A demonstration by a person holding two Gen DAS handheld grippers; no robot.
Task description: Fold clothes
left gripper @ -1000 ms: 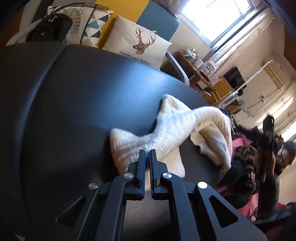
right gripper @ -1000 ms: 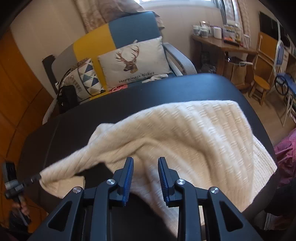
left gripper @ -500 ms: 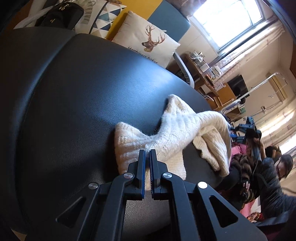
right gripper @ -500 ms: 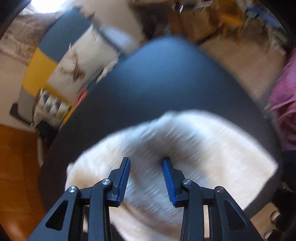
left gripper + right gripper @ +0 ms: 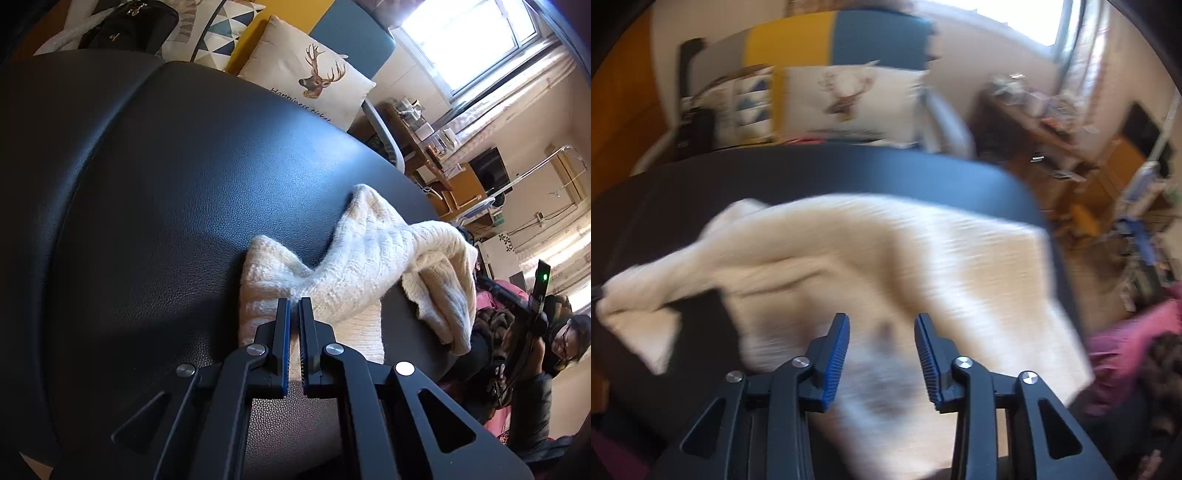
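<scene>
A cream cable-knit sweater (image 5: pixel 373 254) lies rumpled across a black leather-textured counter (image 5: pixel 155 192), one end of it pinched in the left claw (image 5: pixel 294 312), whose jaws are pressed together on a fold of the wool. The right claw (image 5: pixel 881 334) hovers over the broad body of the garment with its blue-padded jaws spread; they have just been opening, and nothing is gripped between them, only knit beneath. The sweater looks soft, light and limp, likely to sag and stretch from any single hold, so an onlooker would judge that it wants two holds at once, on a hem, cuff or shoulder edge rather than on the loose middle; the fuzzy yarn should give the pads good purchase but could snag. The left wrist view is sharp and shows the pinch itself, the twisted narrow part of the knit, a deer-print cushion (image 5: pixel 314 79) on the armchair behind, and a person (image 5: pixel 554 350) seated at the far right. The right wrist view is smeared by motion, yet it alone shows how wide the garment spreads, reaching the counter's right edge, with the stretched end trailing off to the left.
</scene>
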